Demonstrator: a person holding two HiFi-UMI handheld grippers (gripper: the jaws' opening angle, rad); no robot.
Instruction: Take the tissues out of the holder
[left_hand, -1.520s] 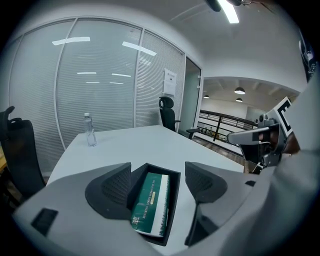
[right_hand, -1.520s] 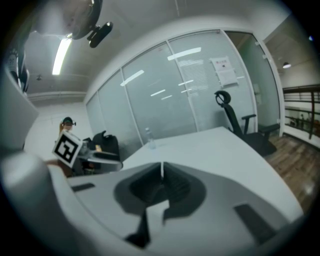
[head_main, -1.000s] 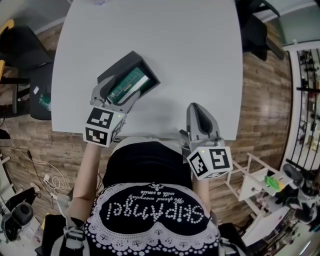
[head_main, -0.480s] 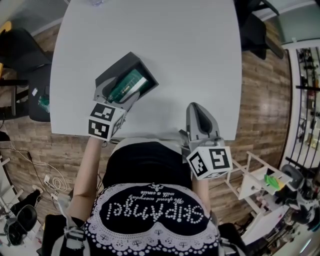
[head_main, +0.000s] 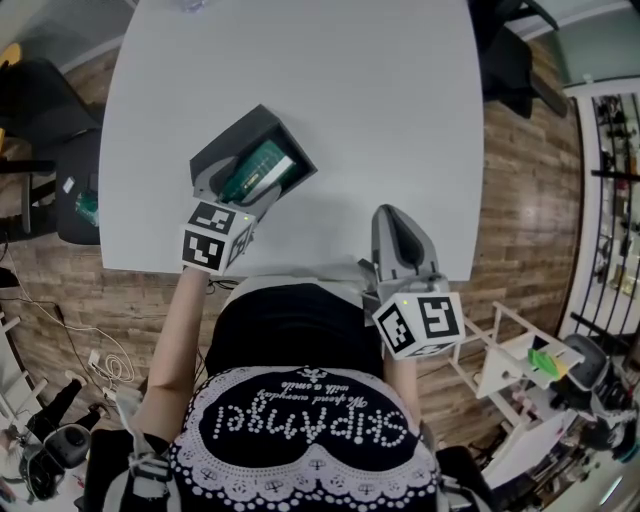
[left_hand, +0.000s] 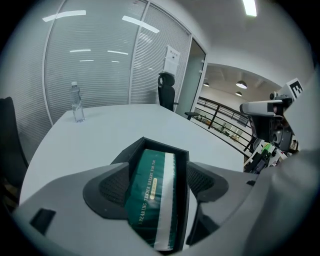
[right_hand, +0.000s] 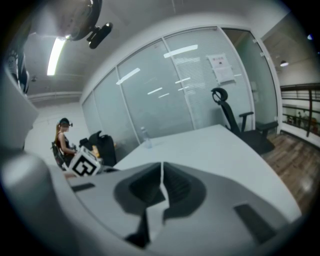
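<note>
Left gripper (left_hand: 157, 186), jaws wide apart, nothing held, straddles green tissue pack (left_hand: 150, 197) in black holder (left_hand: 159, 146), apparently aligned for grasping; right gripper (right_hand: 161, 186), closed and empty, parked at bench (head_main: 350, 100) edge.

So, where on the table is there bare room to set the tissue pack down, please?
The table is bare right of the holder, across to the table's right edge, and beyond the holder up to the water bottle. The near-left part is crowded: the open left gripper straddles the holder. The shut right gripper sits at the near edge.
</note>
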